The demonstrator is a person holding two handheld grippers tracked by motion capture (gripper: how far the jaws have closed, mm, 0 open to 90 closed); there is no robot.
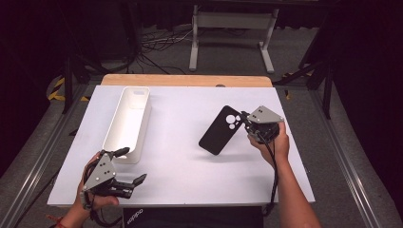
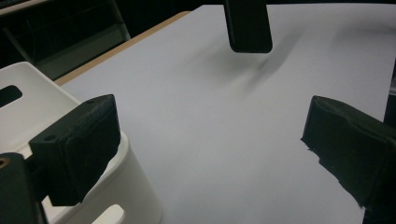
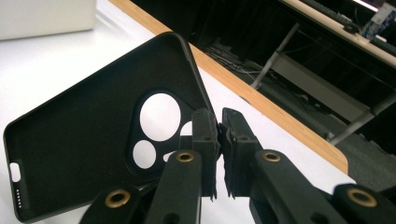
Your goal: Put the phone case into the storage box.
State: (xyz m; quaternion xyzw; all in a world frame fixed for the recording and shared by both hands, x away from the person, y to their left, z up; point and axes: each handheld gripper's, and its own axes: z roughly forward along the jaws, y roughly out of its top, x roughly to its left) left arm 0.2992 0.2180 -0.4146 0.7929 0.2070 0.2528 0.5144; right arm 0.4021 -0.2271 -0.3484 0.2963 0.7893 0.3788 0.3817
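Black phone case (image 1: 220, 130) lifted off the desk (image 1: 180, 180), pinched at its camera-end edge.
Right gripper (image 1: 251, 124) jaws clamp it, well right of the white bin (image 1: 127, 122); bare desk between. Left gripper (image 1: 127, 165), jaws spread, rests beside the bin's near end.

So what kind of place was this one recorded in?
Probably a lab or recording workspace, not a home: a white-topped table ringed by dark curtains, loose cables on the floor, and hazard-striped tape beside the table.

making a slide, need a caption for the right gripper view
Right gripper shut on the edge of a black phone case, held above the white table.
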